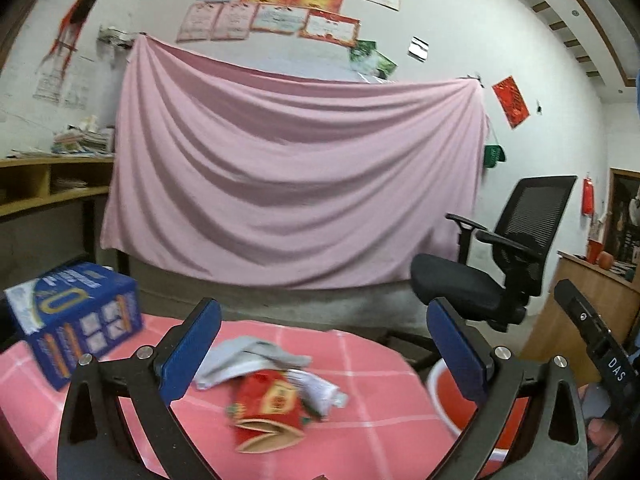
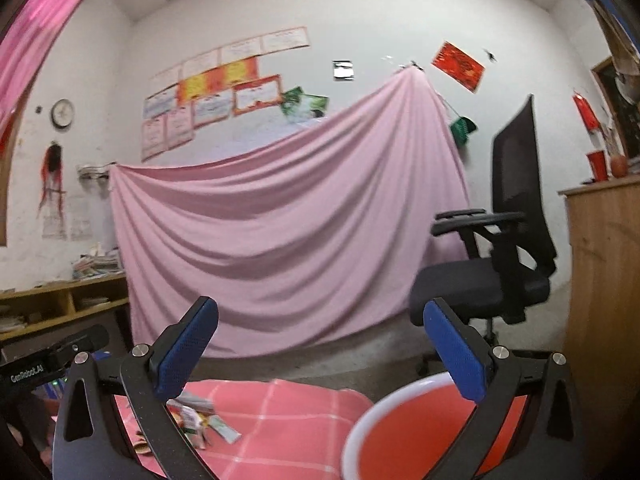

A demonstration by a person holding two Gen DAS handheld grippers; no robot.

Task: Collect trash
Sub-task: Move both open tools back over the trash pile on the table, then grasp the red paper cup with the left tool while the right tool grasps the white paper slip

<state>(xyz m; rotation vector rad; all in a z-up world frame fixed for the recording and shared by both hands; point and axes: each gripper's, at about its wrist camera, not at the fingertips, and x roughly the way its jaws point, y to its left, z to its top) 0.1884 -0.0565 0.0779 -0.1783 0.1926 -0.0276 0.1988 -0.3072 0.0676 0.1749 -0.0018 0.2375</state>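
Note:
A crumpled red packet (image 1: 266,412) with a torn open end lies on the pink checked tablecloth (image 1: 360,432), with grey-white wrappers (image 1: 248,358) behind it. My left gripper (image 1: 324,352) is open and empty, just above and around this trash. A red basin with a white rim (image 2: 404,432) sits at the table's right edge; it also shows in the left wrist view (image 1: 444,396). My right gripper (image 2: 320,352) is open and empty, over the basin's near side. The same trash (image 2: 196,420) shows small, low left in the right wrist view.
A blue tissue box (image 1: 76,320) stands on the table's left. A black office chair (image 1: 500,264) stands beyond the table on the right, a wooden cabinet (image 2: 604,300) further right. A pink sheet (image 1: 288,176) hangs on the wall. A wooden shelf (image 1: 48,184) is at left.

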